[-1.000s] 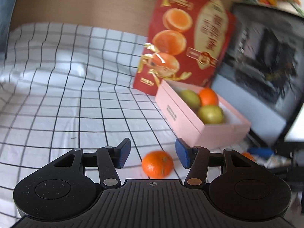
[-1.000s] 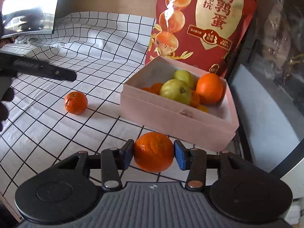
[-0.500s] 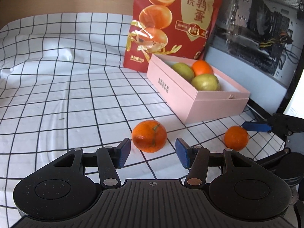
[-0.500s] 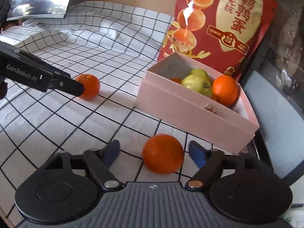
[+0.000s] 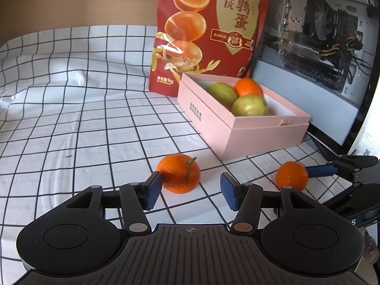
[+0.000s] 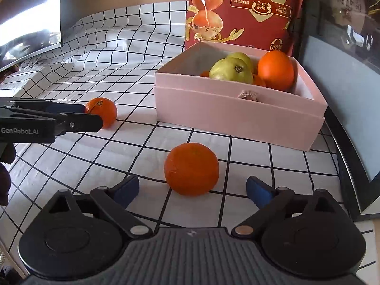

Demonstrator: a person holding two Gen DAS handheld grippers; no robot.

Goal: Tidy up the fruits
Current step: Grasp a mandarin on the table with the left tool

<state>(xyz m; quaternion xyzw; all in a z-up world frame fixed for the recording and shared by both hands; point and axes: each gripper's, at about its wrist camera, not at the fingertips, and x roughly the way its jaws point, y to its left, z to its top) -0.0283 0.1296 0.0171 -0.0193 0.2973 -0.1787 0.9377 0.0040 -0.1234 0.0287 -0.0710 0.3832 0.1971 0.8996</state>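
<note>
While the left tool (image 5: 187, 190) stands parted, its blue left pad touches a round, dimpled mandarin with a stem (image 5: 178, 173); the right pad is apart from it, so nothing is clamped. That fruit sits on the wrinkled white grid cloth (image 5: 71, 118) covering the desk. Wide open and empty, the right tool (image 6: 192, 190) has a second, stemless mandarin (image 6: 191, 168) resting on the cloth just ahead of its spread blue pads. Behind both stands a rectangular pink cardboard box (image 6: 237, 111) holding two smooth green pears (image 6: 231, 71) and glossy oranges (image 6: 275, 70). A shiny red foil bag (image 5: 209, 30) stands upright just behind the box.
</note>
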